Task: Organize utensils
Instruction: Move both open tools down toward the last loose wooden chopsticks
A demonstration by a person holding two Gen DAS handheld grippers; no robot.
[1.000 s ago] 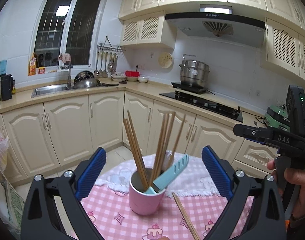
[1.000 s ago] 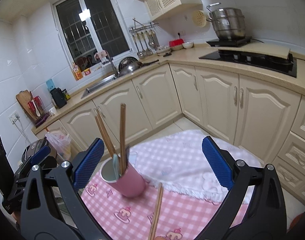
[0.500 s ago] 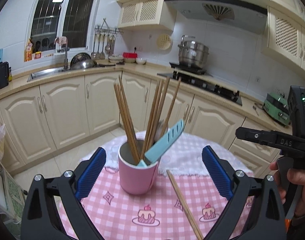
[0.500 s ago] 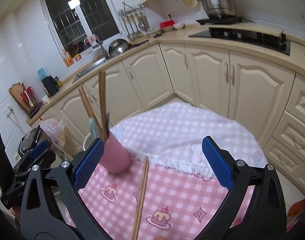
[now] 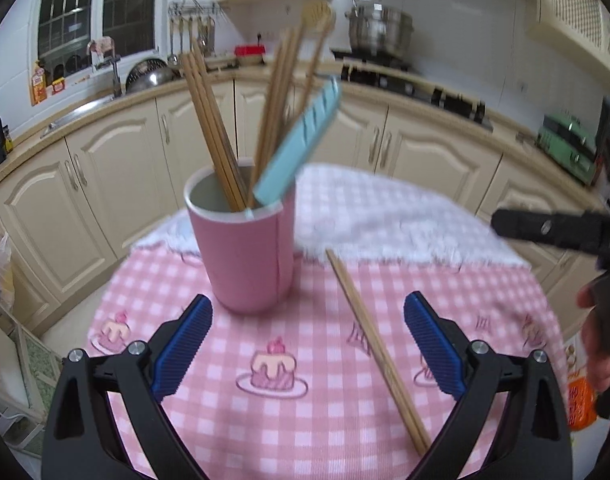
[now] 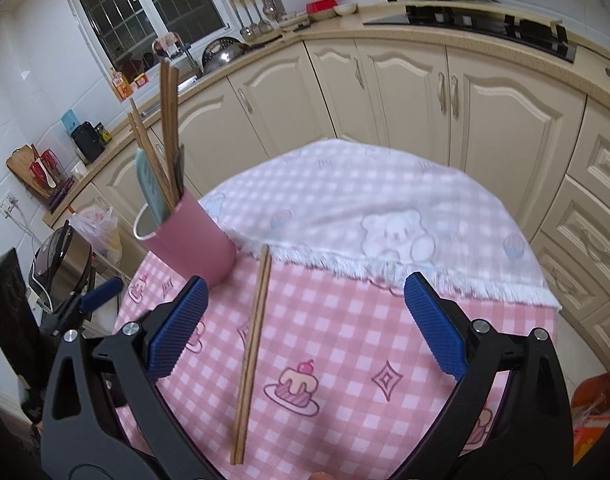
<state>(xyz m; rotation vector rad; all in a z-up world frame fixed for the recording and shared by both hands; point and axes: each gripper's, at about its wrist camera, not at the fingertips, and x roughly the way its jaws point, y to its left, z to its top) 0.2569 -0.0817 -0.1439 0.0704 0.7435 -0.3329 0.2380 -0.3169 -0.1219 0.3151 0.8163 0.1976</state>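
Here a round table under a pink checked cloth with cake prints (image 5: 305, 420) fills both views, a white fringed towel (image 6: 365, 216) across its far half. The tall pink cup (image 5: 245, 256) stands upright, holding wooden chopsticks and a light blue knife (image 5: 301, 144). One loose pair of wooden chopsticks (image 6: 252, 356) lies flat just beside the cup. The left gripper (image 5: 305, 344) and right gripper (image 6: 303, 328) both hover spread wide, empty.

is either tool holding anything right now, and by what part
Nothing is held. The left tool and right tool are both open and empty; the loose chopsticks lie on the tablecloth beside the pink cup.
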